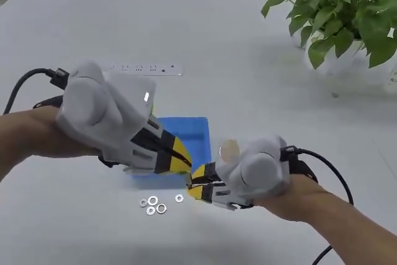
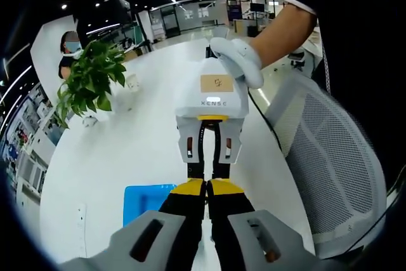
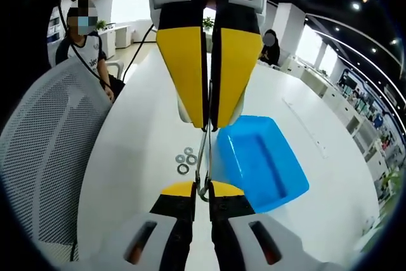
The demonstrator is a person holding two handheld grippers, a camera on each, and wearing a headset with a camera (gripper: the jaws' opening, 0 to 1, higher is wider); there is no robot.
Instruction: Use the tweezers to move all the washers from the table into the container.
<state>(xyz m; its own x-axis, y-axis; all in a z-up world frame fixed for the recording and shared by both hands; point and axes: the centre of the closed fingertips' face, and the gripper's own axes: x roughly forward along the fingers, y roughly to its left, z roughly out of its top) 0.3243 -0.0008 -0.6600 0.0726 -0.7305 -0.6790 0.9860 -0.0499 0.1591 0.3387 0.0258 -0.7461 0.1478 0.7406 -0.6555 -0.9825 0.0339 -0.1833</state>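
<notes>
We see the fingers of the left gripper [image 3: 208, 124] and right gripper [image 3: 203, 190] both pinched on the tweezers [image 3: 203, 157]; washers [image 3: 186, 160] lie on the counter [image 3: 127, 157] near them (beside the blue container [image 3: 260, 163]).

**Free room around the washers [image 1: 155, 205] on the tabletop [image 1: 260, 79].**
The left claw [image 1: 185, 157] and right claw [image 1: 194, 184] meet tip to tip, both closed on the tweezers [image 3: 204, 150]. Together they bar the way just beyond and right of the washers. The blue container [image 1: 189, 130] stands close behind them. Near and left of the washers the tabletop lies bare. A power strip [image 1: 146, 68] and a potted plant [image 1: 344, 10] stand far off, with wide open surface between.
</notes>
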